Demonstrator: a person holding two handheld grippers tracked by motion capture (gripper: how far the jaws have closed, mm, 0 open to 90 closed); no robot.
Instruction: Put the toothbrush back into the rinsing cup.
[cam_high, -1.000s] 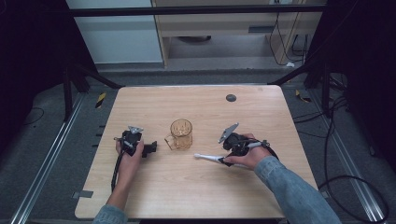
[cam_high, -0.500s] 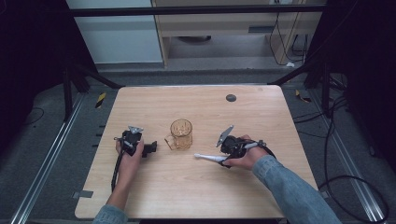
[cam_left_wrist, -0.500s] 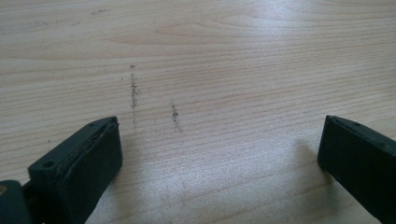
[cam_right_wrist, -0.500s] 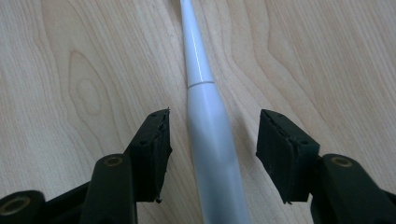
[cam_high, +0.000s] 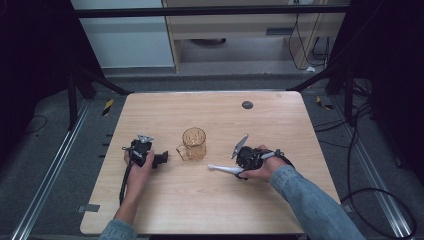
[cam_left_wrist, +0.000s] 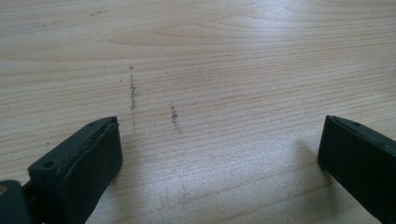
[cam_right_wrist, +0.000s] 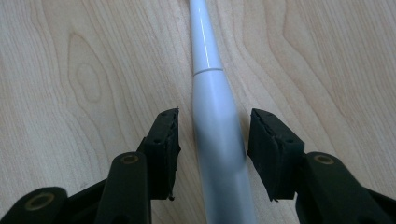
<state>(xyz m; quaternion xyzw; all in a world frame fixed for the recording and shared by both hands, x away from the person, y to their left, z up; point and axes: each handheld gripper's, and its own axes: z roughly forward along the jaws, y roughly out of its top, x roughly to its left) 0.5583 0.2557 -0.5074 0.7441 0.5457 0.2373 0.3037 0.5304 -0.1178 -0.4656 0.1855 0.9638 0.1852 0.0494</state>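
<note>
A white stick-shaped handle (cam_high: 222, 169) lies flat on the wooden table (cam_high: 210, 210), right of an amber glass mug (cam_high: 194, 143). My right gripper (cam_high: 239, 166) lies low over its thick end. In the right gripper view the handle (cam_right_wrist: 208, 60) runs between the jaws of the right gripper (cam_right_wrist: 215, 119), with a thin gap on each side. These jaws have just been closing and the pads do not press on it. My left gripper (cam_high: 162, 159) rests on the table left of the mug. In the left gripper view the left gripper (cam_left_wrist: 219, 135) stands wide open over bare wood.
A small dark round spot (cam_high: 247, 104) sits near the table's far edge. Metal rails (cam_high: 45, 175) and cables (cam_high: 370, 195) run along the floor at both sides. A cabinet (cam_high: 235, 25) stands behind the table.
My right gripper has shifted slightly left over the white handle and its jaws have drawn in around it. The left hand and the mug have stayed put.
</note>
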